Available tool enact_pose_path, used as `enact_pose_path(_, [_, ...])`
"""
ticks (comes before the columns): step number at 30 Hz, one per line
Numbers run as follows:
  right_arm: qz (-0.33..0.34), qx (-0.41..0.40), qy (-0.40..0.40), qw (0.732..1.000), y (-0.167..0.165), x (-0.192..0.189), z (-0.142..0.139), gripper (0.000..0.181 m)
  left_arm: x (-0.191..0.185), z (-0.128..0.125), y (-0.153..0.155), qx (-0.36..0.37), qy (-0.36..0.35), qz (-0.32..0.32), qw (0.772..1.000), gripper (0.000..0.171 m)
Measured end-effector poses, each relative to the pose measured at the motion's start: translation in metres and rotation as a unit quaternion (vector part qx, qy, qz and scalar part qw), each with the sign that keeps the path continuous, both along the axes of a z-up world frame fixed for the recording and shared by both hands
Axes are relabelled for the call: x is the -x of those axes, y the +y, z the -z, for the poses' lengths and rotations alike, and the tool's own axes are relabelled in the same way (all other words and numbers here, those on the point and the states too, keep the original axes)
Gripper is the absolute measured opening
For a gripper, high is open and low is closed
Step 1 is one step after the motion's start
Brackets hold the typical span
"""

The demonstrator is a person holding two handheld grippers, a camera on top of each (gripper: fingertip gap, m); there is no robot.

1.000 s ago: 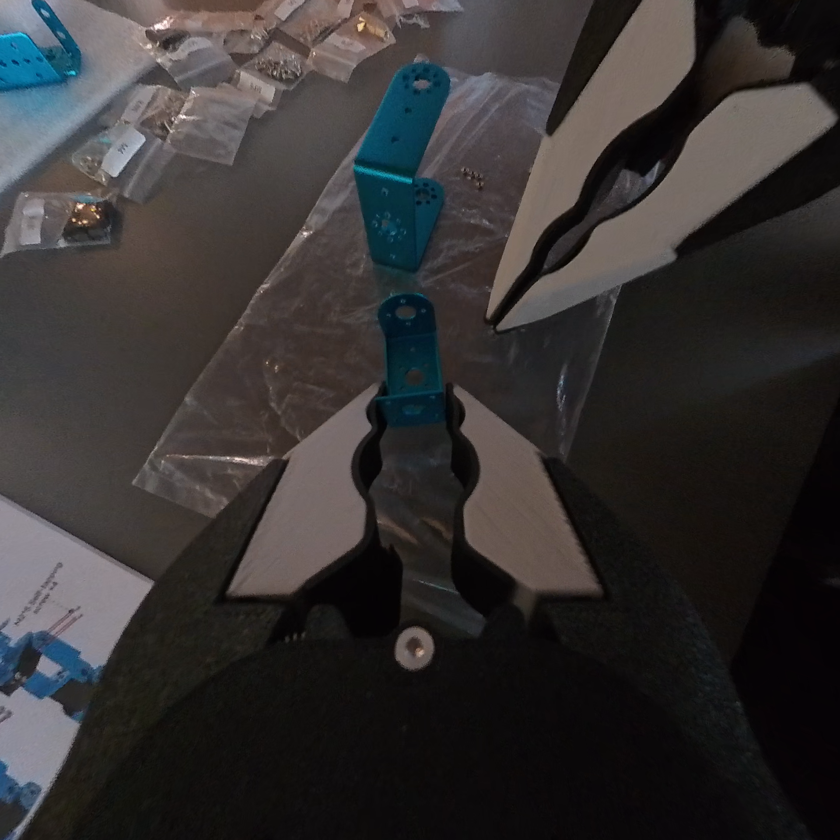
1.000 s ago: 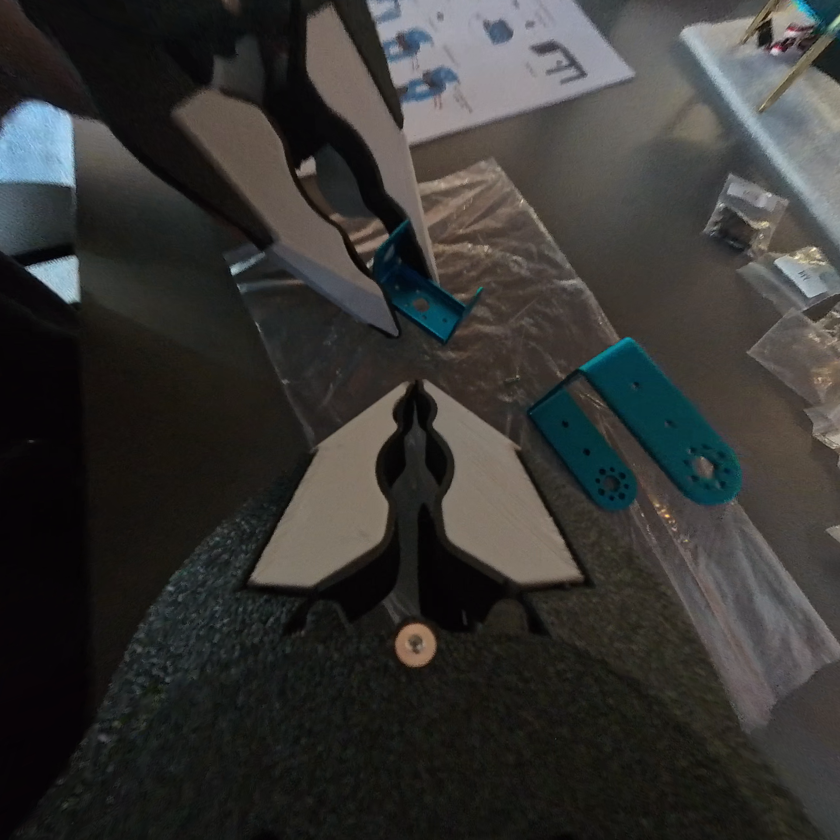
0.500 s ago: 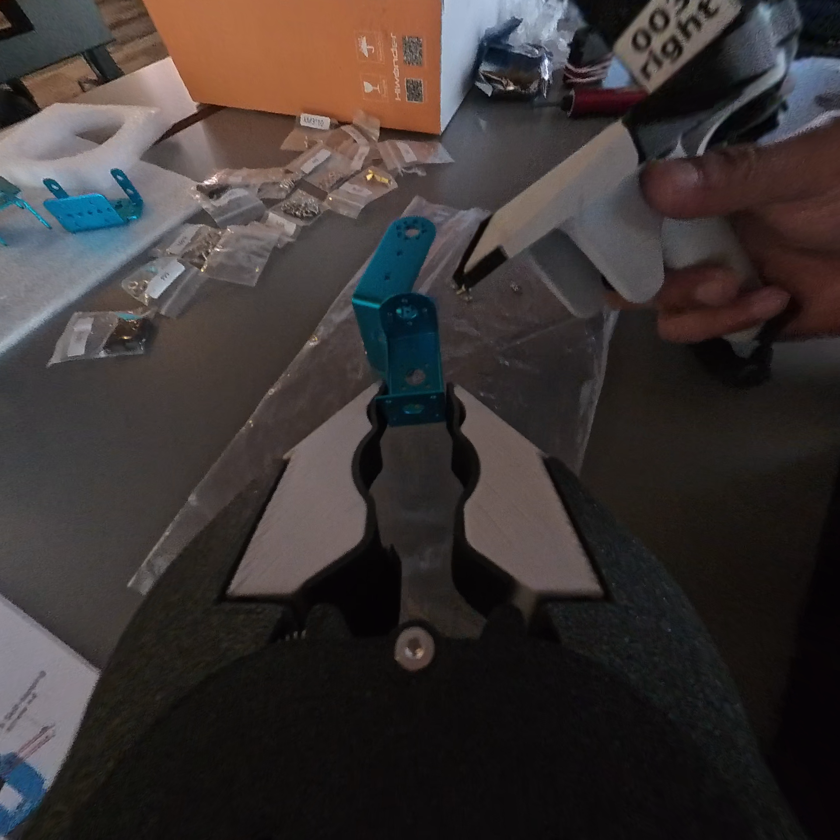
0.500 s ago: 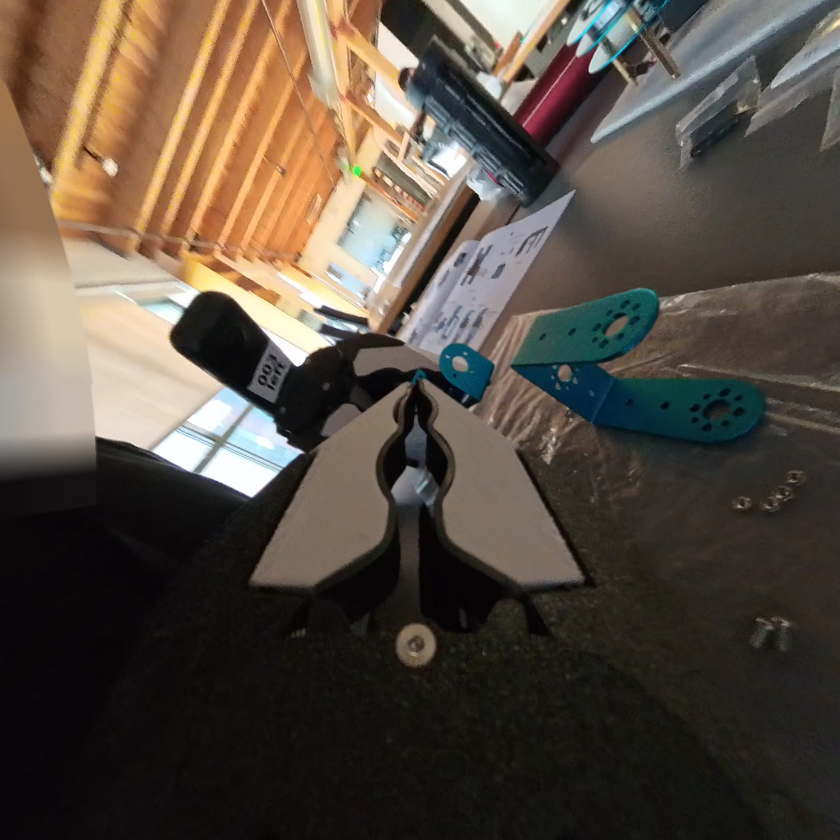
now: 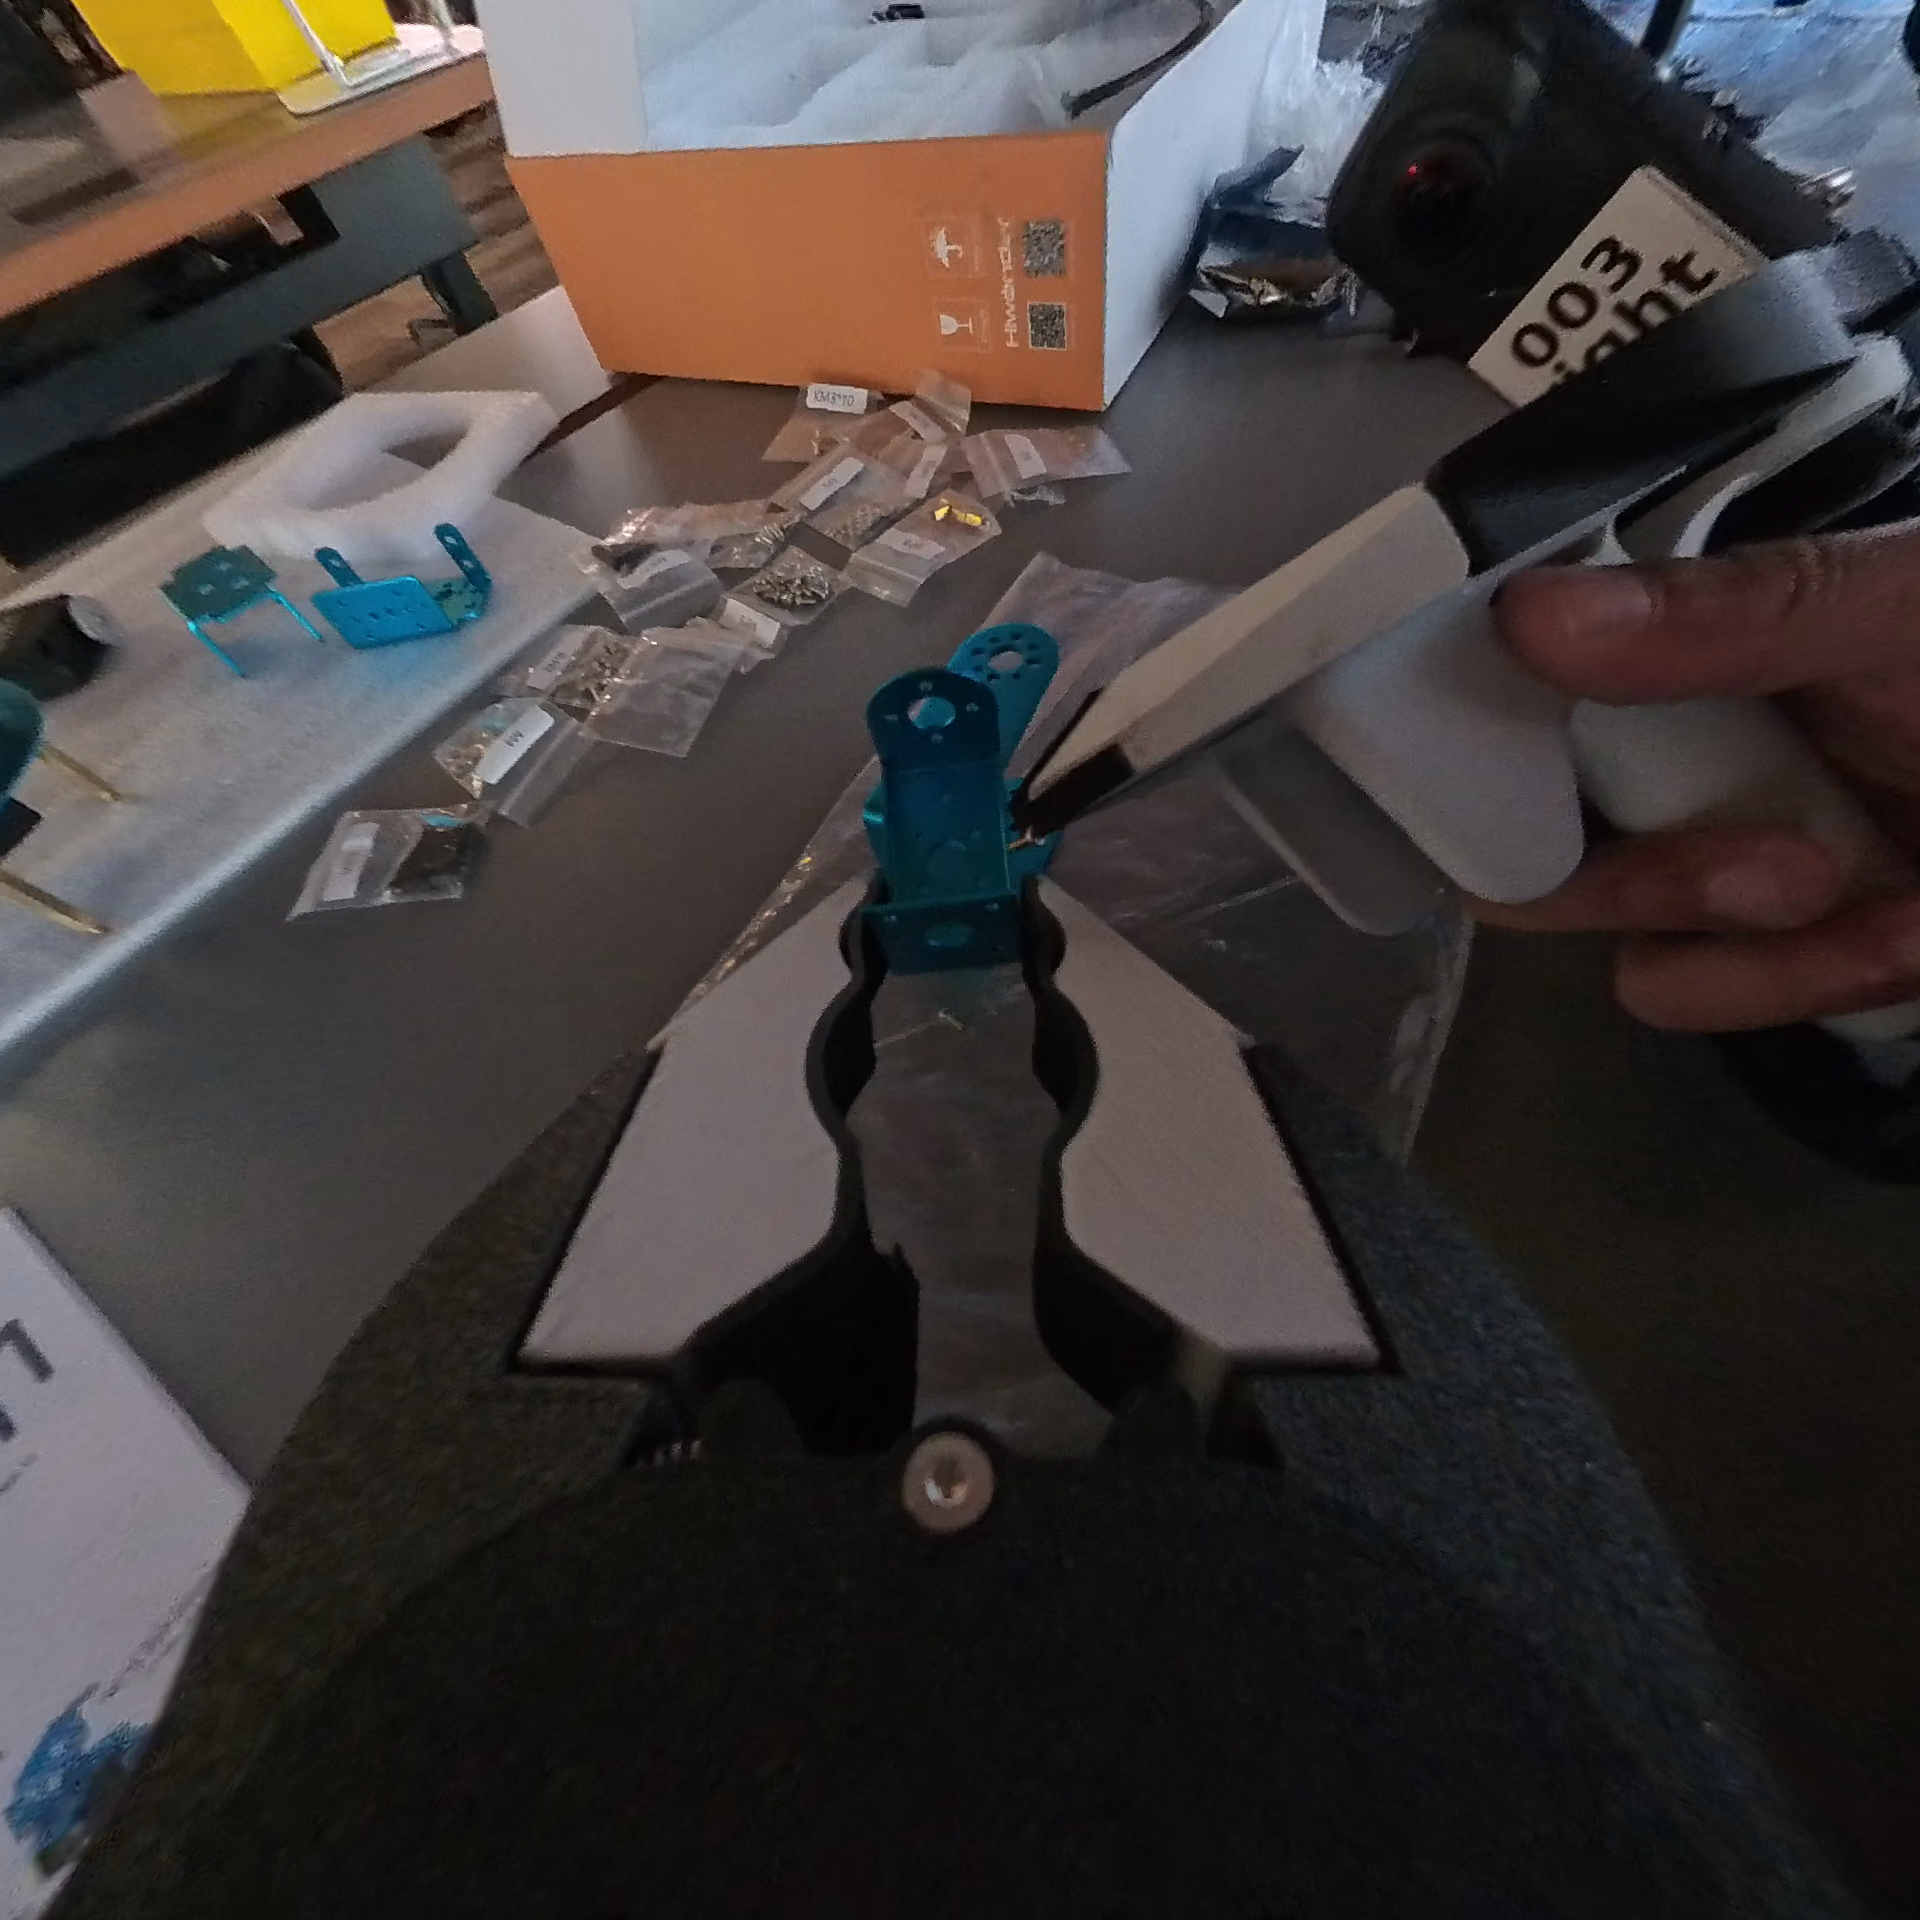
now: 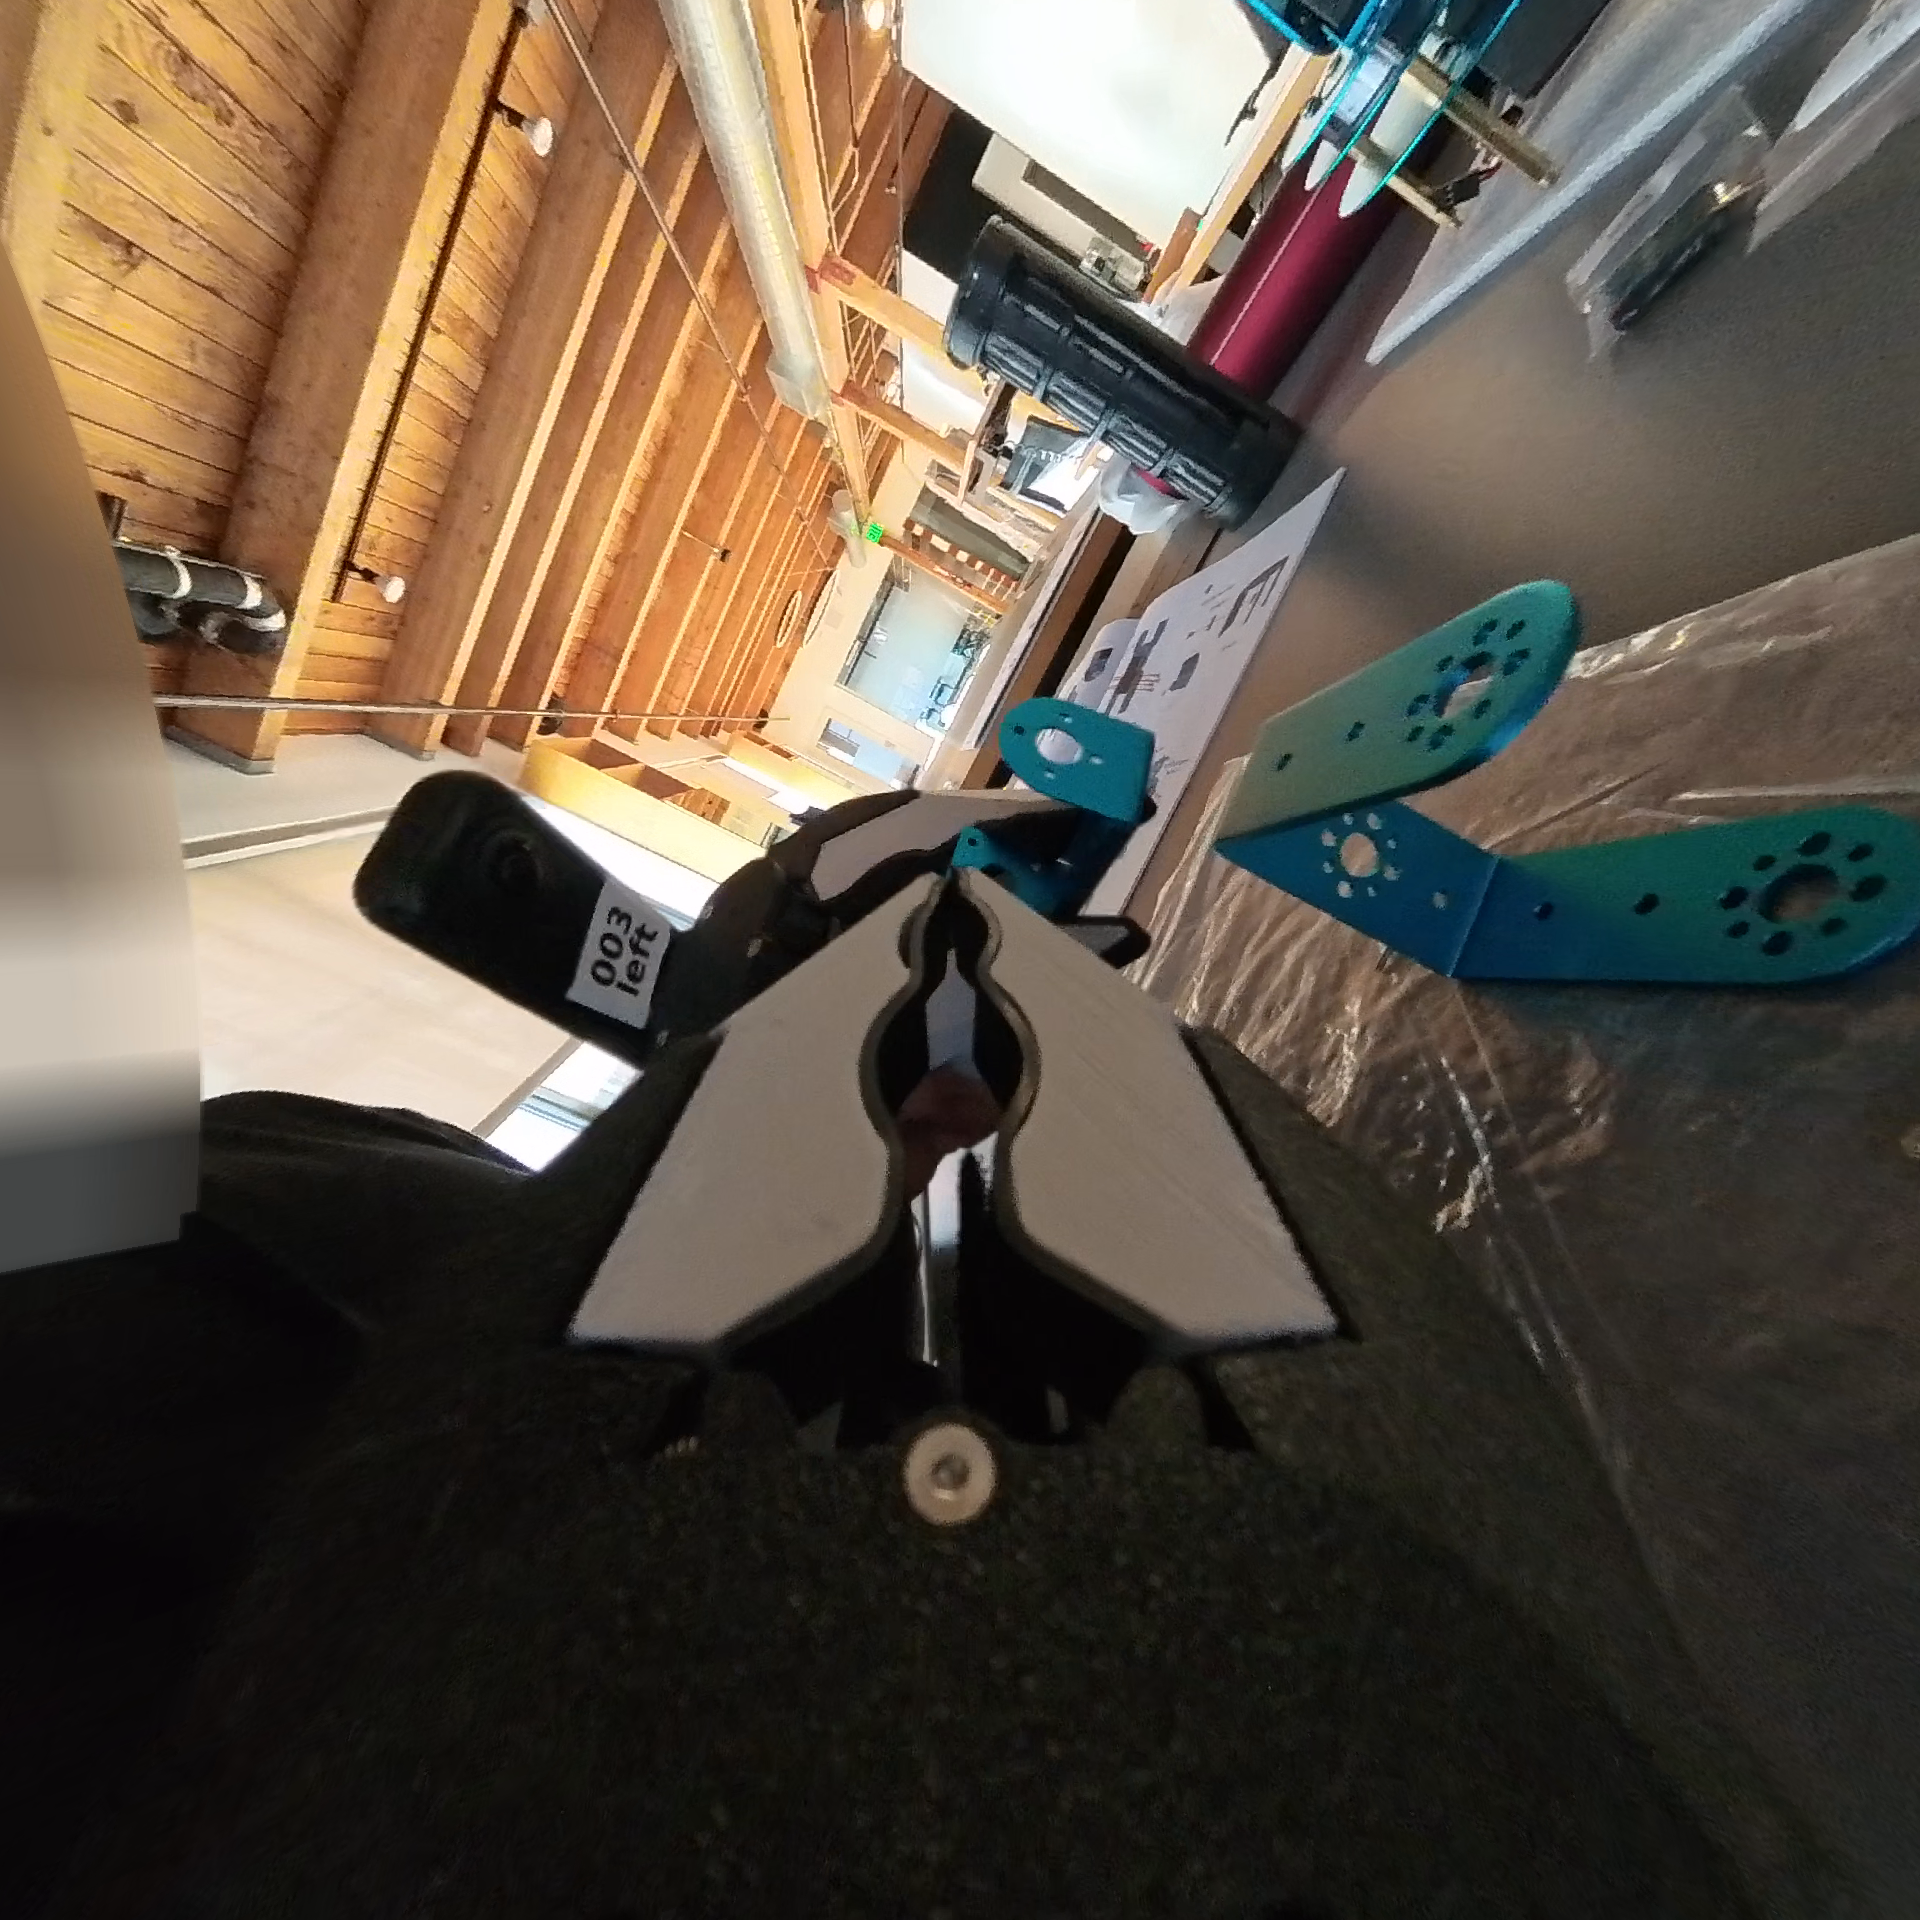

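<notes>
My left gripper [image 5: 951, 896] is shut on the base of a small blue bracket [image 5: 935, 821] and holds it upright above a clear plastic sheet [image 5: 1247, 914]. My right gripper [image 5: 1029, 823], held by a hand [image 5: 1714, 727], comes in from the right. It is shut, with a tiny metal screw at its tips, right against the bracket's right side. In the right wrist view the shut right gripper [image 6: 951, 883] points at the small bracket [image 6: 1081, 753], which the left gripper [image 6: 1060, 831] holds. A larger blue U-shaped bracket [image 6: 1538, 904] lies on the sheet, also visible behind the small one [image 5: 1006, 660].
An open orange box [image 5: 831, 260] stands at the back. Several small bags of hardware [image 5: 727, 603] lie before it. White foam [image 5: 384, 478] and more blue brackets [image 5: 395, 608] are on the left. A printed instruction sheet [image 5: 83, 1507] lies near left. A black cylinder [image 6: 1122, 384] lies beyond. The grippers are tip to tip, or close to it. Both grippers' tips are roughly 35 cm from the black cylinder [image 6: 1122, 384].
My left gripper has lifted and tilted the small bracket up. My right gripper dipped to the loose screws on the sheet, then swung over to the bracket's right side.
</notes>
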State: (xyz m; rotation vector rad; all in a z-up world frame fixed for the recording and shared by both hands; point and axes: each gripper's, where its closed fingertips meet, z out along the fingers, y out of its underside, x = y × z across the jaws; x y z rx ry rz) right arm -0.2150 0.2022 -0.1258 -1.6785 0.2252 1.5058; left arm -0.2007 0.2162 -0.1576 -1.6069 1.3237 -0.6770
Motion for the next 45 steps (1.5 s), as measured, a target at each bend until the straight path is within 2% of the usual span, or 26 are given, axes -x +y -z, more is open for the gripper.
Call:
enact_pose_path(10, [0.022, 0.008, -0.037, 0.999, 0.004, -0.004, 0.009, 0.000, 0.001, 0.001, -0.002, -0.062, 0.035, -0.002, 0.997, 0.024])
enact_pose_path(20, [0.014, 0.007, -0.079, 0.997, 0.002, -0.003, 0.015, 0.000, 0.012, 0.009, 0.003, -0.073, 0.063, 0.001, 0.995, 0.024])
enact_pose_path(24, [-0.005, -0.004, -0.103, 0.995, -0.002, 0.006, 0.017, 0.000, 0.037, 0.035, 0.005, -0.018, 0.127, 0.031, 0.991, 0.024])
enact_pose_path(30, [-0.030, -0.040, -0.167, 0.985, -0.006, 0.026, 0.018, 0.000, 0.067, 0.040, 0.002, 0.046, 0.159, 0.046, 0.985, 0.024])
enact_pose_path(32, [-0.043, -0.052, -0.197, 0.978, -0.010, 0.034, 0.021, 0.000, 0.073, 0.044, 0.005, 0.053, 0.180, 0.029, 0.982, 0.024])
enact_pose_path(36, [-0.050, -0.062, -0.227, 0.971, -0.014, 0.040, 0.025, 0.000, 0.077, 0.046, 0.008, -0.003, 0.217, 0.029, 0.976, 0.024])
enact_pose_path(41, [-0.042, -0.051, -0.225, 0.972, -0.012, 0.033, 0.027, 0.000, 0.074, 0.044, 0.003, -0.027, 0.221, 0.043, 0.974, 0.024])
enact_pose_path(43, [-0.037, -0.041, -0.251, 0.966, -0.012, 0.029, 0.032, 0.000, 0.080, 0.043, 0.012, -0.046, 0.226, 0.025, 0.973, 0.024])
enact_pose_path(45, [-0.040, -0.046, -0.303, 0.951, -0.012, 0.028, 0.036, 0.001, 0.084, 0.039, 0.015, -0.035, 0.211, 0.016, 0.977, 0.024])
